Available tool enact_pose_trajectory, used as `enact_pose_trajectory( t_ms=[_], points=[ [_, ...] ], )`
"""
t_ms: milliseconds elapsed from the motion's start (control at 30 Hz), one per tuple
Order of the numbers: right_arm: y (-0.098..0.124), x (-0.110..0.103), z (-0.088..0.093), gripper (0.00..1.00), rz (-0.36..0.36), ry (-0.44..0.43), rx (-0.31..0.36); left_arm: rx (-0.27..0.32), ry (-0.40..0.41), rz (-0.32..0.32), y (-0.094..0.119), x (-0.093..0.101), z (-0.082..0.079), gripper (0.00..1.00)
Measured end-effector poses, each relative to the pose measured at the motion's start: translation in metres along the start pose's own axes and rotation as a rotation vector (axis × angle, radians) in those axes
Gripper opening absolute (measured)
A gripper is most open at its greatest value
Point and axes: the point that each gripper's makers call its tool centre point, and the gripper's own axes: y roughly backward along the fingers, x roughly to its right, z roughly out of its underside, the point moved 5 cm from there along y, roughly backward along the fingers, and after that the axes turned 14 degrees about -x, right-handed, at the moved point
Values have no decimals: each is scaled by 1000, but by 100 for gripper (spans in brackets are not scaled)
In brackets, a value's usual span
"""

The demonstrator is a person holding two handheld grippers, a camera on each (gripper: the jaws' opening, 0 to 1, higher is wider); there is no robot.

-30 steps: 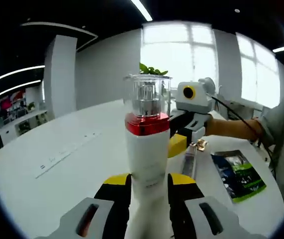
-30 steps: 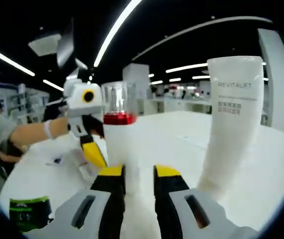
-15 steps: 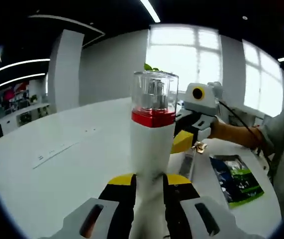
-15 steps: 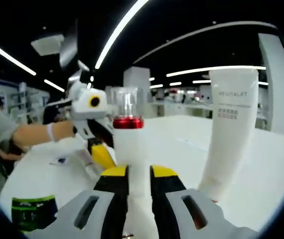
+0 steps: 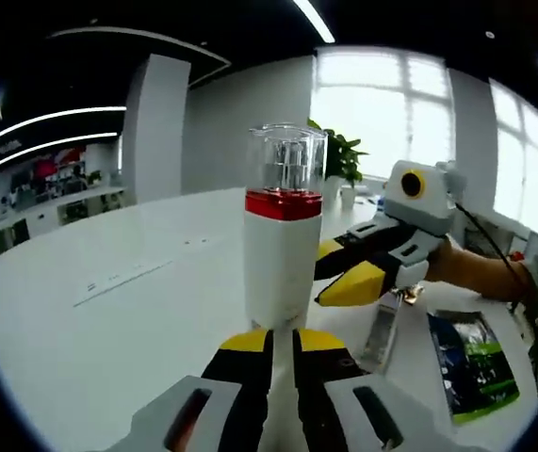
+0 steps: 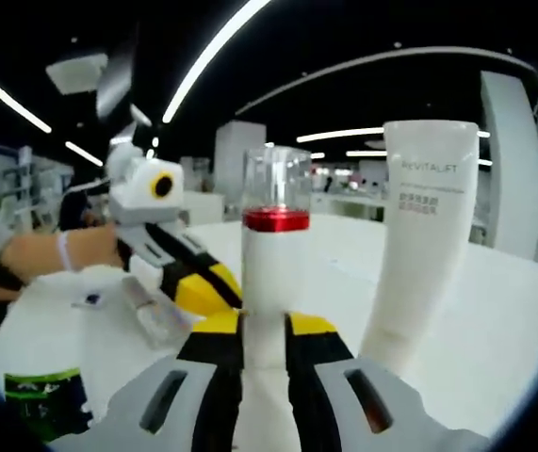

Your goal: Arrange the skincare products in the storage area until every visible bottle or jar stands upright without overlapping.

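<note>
White tabletop [image 5: 108, 311] in an open-plan office. Left gripper [image 5: 283, 341], jaws nearly together, just before the upright pump bottle [image 5: 283, 245]; contact indeterminate. Right gripper [image 6: 264, 325], jaws narrowly parted, likewise at the bottle's base. Beside it, a white Revitalift tube [image 6: 417, 245] stands upright; green-black sachet [image 5: 466, 363] lies flat.

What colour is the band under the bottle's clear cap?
Red, on the white pump bottle; the left gripper view shows it best.

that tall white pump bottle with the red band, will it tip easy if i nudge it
Probably yes: the pump bottle stands tall and slim on the table, so a push near its clear cap would likely topple it. Its smooth white body looks rigid and perhaps slippery. The cap may pop off if knocked.
</note>
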Motion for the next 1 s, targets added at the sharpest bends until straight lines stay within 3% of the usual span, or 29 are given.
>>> enact_pose_trajectory(
  t_ms=[333, 600, 1000],
  points=[
    [-8, -1, -4, 12, 52, -33, -2, 0, 17, -83, -3, -7, -4, 8],
    [-9, 6, -6, 12, 84, -32, -11, 5, 27, -83, -4, -5, -5, 8],
    [-12, 3, -5, 7, 91, -58, -14, 33, 59, -135, -3, -15, -8, 8]
  ],
)
